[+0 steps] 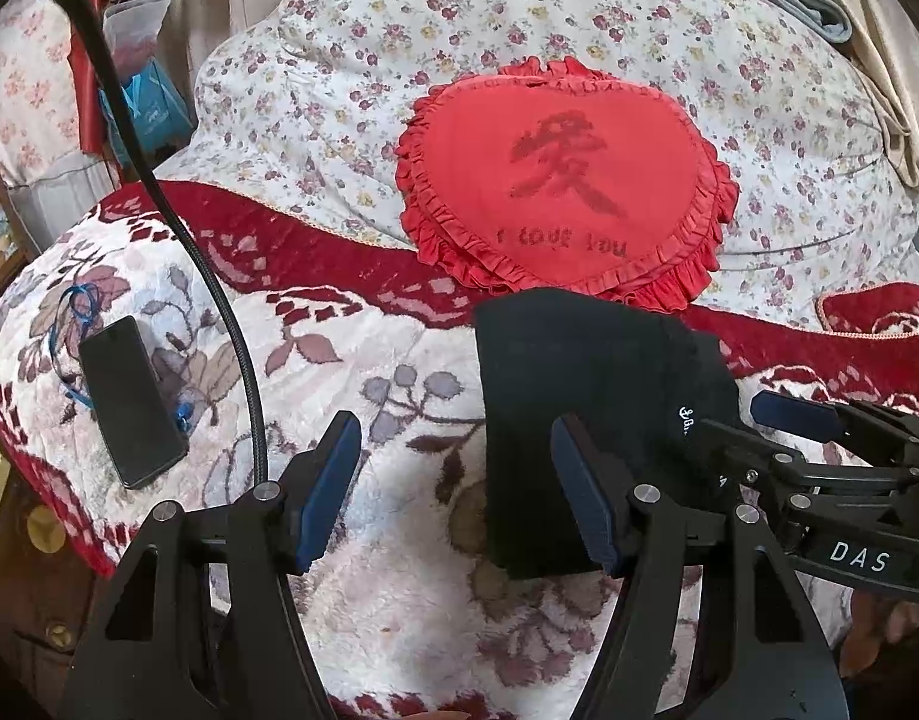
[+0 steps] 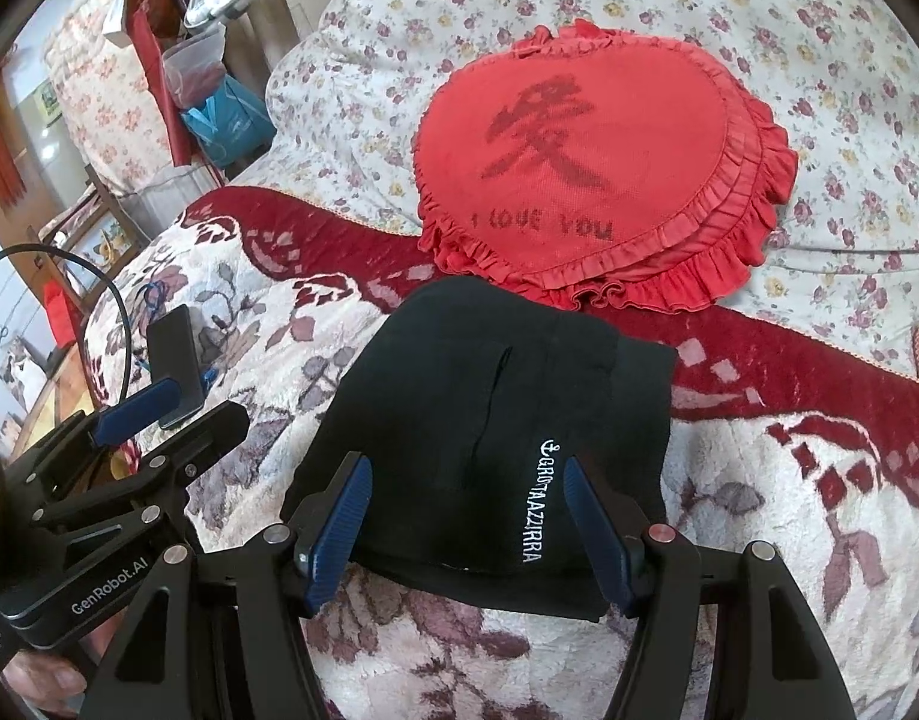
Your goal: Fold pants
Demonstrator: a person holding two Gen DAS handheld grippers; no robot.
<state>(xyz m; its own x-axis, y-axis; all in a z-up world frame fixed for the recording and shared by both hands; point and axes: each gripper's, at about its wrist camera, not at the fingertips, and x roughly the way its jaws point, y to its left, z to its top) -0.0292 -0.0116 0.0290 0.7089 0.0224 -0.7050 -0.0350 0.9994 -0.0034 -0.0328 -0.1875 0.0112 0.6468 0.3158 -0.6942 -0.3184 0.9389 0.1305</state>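
Lying folded, black pants (image 2: 459, 420), "GROTTAAZZURRA" lettering (image 2: 534, 501)

Black pants (image 2: 459, 420), red heart cushion (image 2: 591, 162), floral red-and-cream blanket (image 2: 789, 510), blue-padded tools

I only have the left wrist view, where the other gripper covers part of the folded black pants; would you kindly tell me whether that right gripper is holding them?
Observer: No. The right gripper is open. Its fingers stand on either side of the near edge of the folded black pants and pinch nothing.
Operator: Thank you. Is the lettering on the fabric fully exposed?
Observer: Yes. The white embroidered lettering runs unbroken down to that near edge, between the two fingers.
Operator: Is there anything else on the top layer?
Observer: A narrow pocket slit runs alongside the lettering. Your view does not show it.
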